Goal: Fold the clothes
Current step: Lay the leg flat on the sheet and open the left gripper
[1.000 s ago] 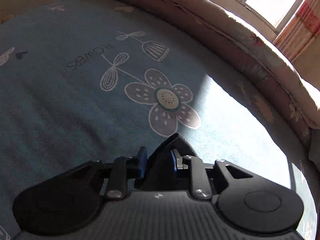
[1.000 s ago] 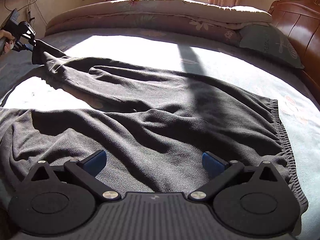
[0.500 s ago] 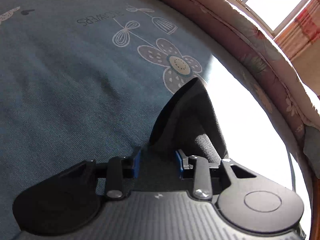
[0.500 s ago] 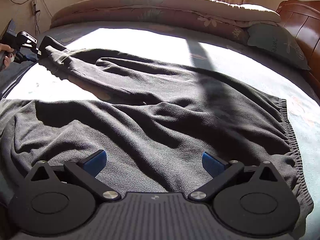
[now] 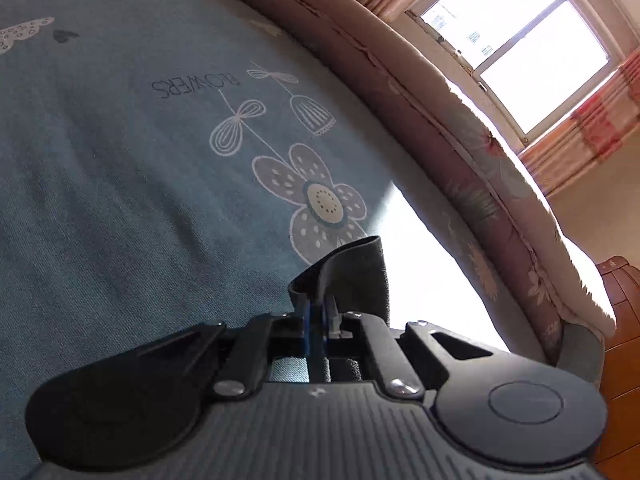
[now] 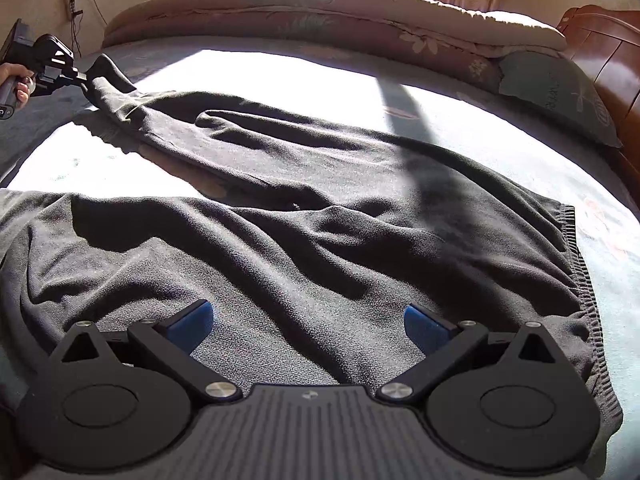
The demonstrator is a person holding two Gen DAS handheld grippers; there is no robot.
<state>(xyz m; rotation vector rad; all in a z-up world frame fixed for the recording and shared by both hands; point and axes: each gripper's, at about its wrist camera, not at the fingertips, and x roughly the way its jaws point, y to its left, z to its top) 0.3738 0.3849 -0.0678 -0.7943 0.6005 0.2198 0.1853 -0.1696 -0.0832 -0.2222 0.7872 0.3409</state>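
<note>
Left wrist, tongs [image 5: 318, 328] pinching trouser cuff [image 5: 352, 272]

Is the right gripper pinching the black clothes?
No, the right gripper hangs wide open above the black clothes, its blue pads far apart and pinching nothing.

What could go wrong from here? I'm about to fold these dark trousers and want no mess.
1. The left tool pinches only the very tip of the far leg's hem; a pull could slip it free.
2. The trousers lie wrinkled, so folding now may lock creases in.
3. The right tool hangs open over the near leg, holding nothing; the waistband may drag across the bed.
</note>
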